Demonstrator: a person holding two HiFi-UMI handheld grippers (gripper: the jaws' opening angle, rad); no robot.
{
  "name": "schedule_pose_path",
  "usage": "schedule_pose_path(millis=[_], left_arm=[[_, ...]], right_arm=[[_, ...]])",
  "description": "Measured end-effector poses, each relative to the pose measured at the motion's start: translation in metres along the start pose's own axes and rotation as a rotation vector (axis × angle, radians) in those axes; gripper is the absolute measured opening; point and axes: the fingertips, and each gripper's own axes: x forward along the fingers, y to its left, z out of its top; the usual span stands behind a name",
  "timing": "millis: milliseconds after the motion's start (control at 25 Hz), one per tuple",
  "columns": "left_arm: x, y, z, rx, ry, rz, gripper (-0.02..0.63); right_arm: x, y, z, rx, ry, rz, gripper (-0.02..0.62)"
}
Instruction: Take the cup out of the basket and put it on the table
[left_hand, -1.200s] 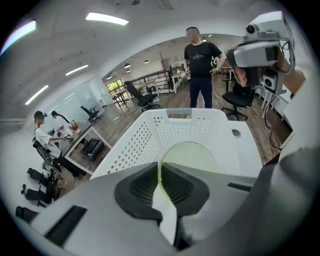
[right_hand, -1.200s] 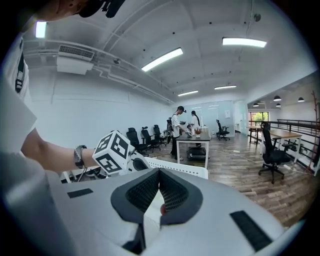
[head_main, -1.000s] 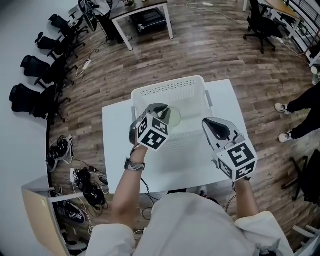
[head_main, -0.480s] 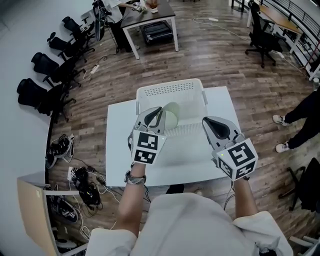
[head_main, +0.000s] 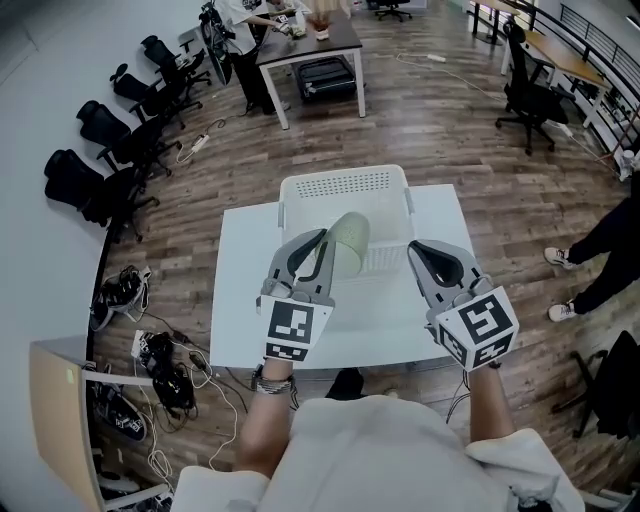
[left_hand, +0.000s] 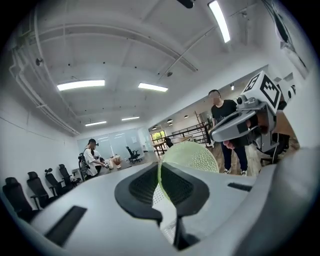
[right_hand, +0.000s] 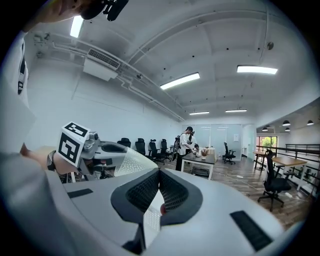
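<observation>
A pale green textured cup (head_main: 349, 243) hangs tilted over the front rim of the white slotted basket (head_main: 345, 185). My left gripper (head_main: 318, 240) is shut on its wall. In the left gripper view the cup's thin rim (left_hand: 159, 175) runs between the dark pads and its dotted body (left_hand: 192, 157) rises beyond them. My right gripper (head_main: 418, 247) is level with it to the right, shut and empty. In the right gripper view its pads (right_hand: 172, 192) meet with nothing between them, and the cup (right_hand: 127, 162) shows at the left.
The basket stands at the far side of a white table (head_main: 240, 300). Cables and power strips (head_main: 165, 365) lie on the wooden floor to the left. Black office chairs (head_main: 95, 170) line the left wall. A person's legs (head_main: 600, 250) are at the right.
The left gripper has lifted the cup up from inside the basket and drawn it toward me, over the front rim. The right gripper has barely moved.
</observation>
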Motion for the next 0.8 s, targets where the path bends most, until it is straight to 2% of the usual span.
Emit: schedule_pose_path(millis=[320,800], left_arm=[[-0.034,-0.001,0.033,-0.035,-0.101,0.065,0.022],[-0.046,0.004,0.051,-0.025,-0.146,0.101,0.021]], right_arm=[[-0.011,-0.001,0.016,-0.023,-0.040,-0.008,0.017],[-0.011,0.004,0.025,-0.057,-0.045,0.001,0.015]])
